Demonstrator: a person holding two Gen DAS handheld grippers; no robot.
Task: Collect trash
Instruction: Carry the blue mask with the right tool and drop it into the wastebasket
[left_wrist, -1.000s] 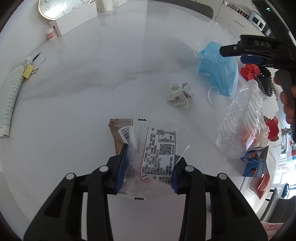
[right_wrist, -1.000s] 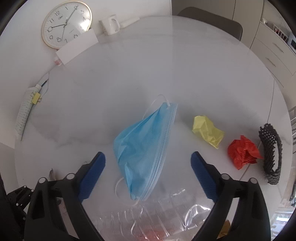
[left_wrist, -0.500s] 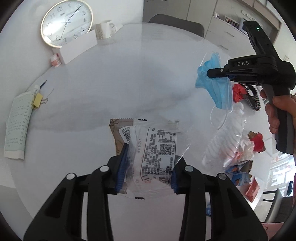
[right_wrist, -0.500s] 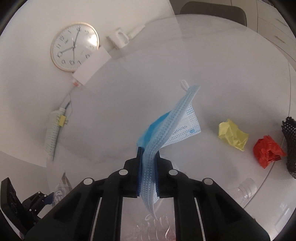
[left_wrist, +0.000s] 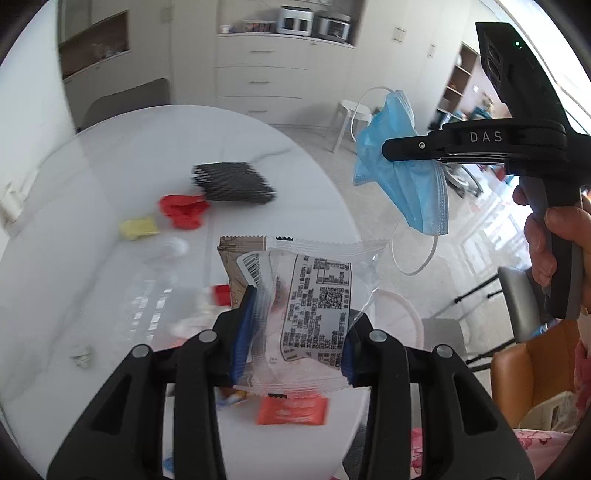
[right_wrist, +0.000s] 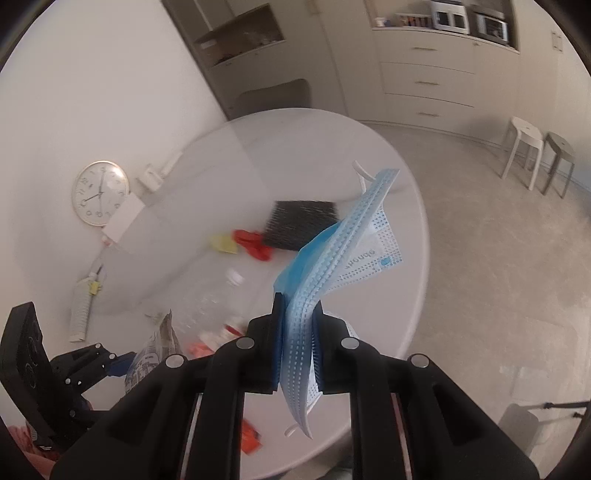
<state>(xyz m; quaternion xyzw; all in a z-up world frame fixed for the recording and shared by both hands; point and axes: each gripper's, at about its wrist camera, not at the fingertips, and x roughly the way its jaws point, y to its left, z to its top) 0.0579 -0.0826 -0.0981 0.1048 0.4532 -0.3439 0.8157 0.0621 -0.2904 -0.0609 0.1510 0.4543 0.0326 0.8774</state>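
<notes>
My left gripper (left_wrist: 295, 332) is shut on a clear snack wrapper (left_wrist: 314, 299) with a printed label and a brown wrapper behind it, held up over the round white table (left_wrist: 92, 177). My right gripper (right_wrist: 297, 332) is shut on a blue face mask (right_wrist: 332, 251), which hangs folded between the pads. In the left wrist view the right gripper (left_wrist: 391, 151) appears at the upper right with the mask (left_wrist: 406, 177) dangling beyond the table's edge, a hand (left_wrist: 554, 236) on its handle. The left gripper (right_wrist: 118, 365) with its wrapper shows low left in the right wrist view.
On the table lie a red crumpled paper (left_wrist: 183, 210), a yellow one (left_wrist: 138, 227), a black mesh piece (left_wrist: 231, 182), a clear plastic bottle (right_wrist: 218, 295), an orange packet (left_wrist: 291, 410) and a clock (right_wrist: 99, 192). Stools (right_wrist: 524, 155), cabinets and an orange chair (left_wrist: 528, 373) surround it.
The right gripper closed on the blue mask and lifted it off the table. Both grippers rose and swung towards the table's right edge, the left still carrying the wrappers.
</notes>
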